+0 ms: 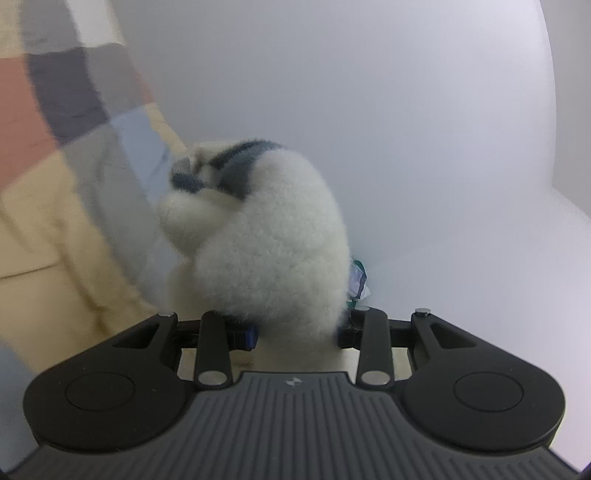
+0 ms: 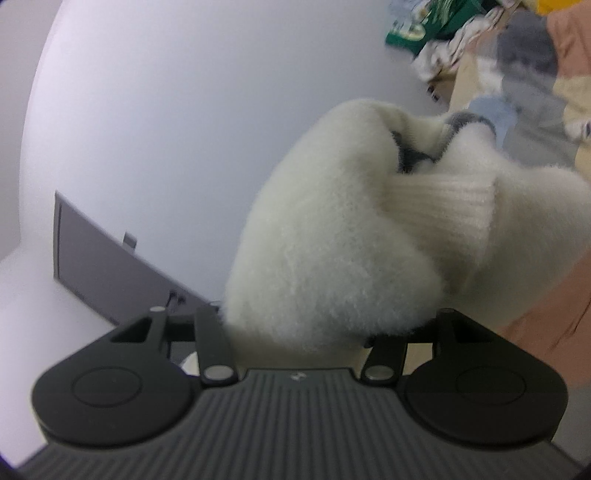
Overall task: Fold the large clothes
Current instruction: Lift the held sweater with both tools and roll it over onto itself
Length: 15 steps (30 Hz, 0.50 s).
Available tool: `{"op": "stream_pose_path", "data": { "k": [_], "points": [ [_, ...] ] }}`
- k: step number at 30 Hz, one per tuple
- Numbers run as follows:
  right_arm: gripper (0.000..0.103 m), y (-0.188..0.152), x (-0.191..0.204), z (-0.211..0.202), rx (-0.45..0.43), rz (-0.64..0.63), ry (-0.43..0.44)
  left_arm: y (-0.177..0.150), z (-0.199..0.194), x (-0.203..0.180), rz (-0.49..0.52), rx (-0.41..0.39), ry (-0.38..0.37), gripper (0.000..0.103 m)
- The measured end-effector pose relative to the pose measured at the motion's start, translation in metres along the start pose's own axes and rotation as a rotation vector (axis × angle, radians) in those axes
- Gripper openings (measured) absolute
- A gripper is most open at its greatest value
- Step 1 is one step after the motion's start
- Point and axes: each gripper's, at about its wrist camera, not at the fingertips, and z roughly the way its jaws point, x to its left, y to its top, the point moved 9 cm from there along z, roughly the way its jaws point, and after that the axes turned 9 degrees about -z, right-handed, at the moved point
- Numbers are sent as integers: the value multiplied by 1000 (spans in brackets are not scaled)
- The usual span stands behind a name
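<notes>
A fluffy cream fleece garment (image 1: pixel 273 236) with a dark grey-blue band is bunched between the fingers of the left gripper (image 1: pixel 297 334), which clench it; a small label (image 1: pixel 357 278) dangles at its right side. Left of it lies blurred patchwork fabric (image 1: pixel 66 122) in tan, rust, grey and pale blue, and a plain white wall (image 1: pixel 406 110) fills the rest. The right gripper (image 2: pixel 295 332) likewise grasps the fleece, ribbed cuff (image 2: pixel 439 199) showing. A grey panel (image 2: pixel 96 269) stands left; a heap of clothes (image 2: pixel 461 33) lies upper right.
</notes>
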Motion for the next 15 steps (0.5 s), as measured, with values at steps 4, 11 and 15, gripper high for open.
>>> {"op": "stream_pose_path", "data": {
  "k": [4, 11, 15],
  "points": [
    [56, 28, -28, 9, -39, 12, -41, -7, 60, -9, -12, 21, 19, 40],
    [56, 45, -90, 28, -58, 83, -78, -21, 136, 4, -7, 74, 82, 40],
    [56, 32, -125, 41, -39, 114, -110, -30, 157, 37, -3, 106, 131, 40]
  ]
}}
